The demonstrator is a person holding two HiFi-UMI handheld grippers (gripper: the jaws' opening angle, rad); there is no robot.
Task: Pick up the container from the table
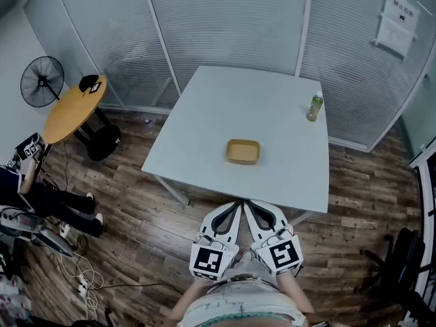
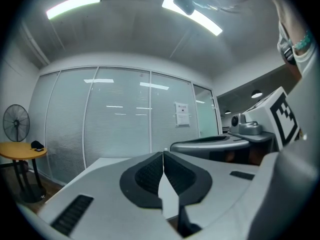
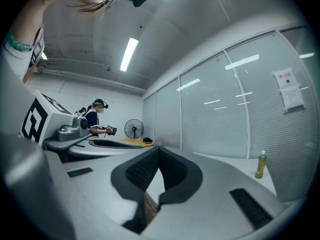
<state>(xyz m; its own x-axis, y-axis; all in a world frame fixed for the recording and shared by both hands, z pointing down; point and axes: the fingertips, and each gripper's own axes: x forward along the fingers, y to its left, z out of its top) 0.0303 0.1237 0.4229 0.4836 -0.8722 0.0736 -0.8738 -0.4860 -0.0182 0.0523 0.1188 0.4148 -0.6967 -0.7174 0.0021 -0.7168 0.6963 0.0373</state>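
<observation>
A shallow tan container (image 1: 242, 151) lies near the middle of the white table (image 1: 204, 121). Both grippers are held side by side just short of the table's near edge, pointing level at it. The left gripper (image 1: 236, 207) is shut and empty, its pads meeting (image 2: 163, 153). The right gripper (image 1: 251, 205) is also shut with nothing in it (image 3: 159, 148). The container sits a short way beyond both tips and is hidden behind the jaws in the two gripper views. Each gripper shows beside the other: the right one in the left gripper view, the left one in the right gripper view.
A green bottle (image 1: 314, 107) (image 3: 260, 166) stands near the table's far right corner. Glass partition walls close the back. At the left are a round wooden side table (image 1: 75, 107), a fan (image 1: 42, 82) and a person (image 1: 41, 196). A dark chair (image 1: 402, 264) stands at the right.
</observation>
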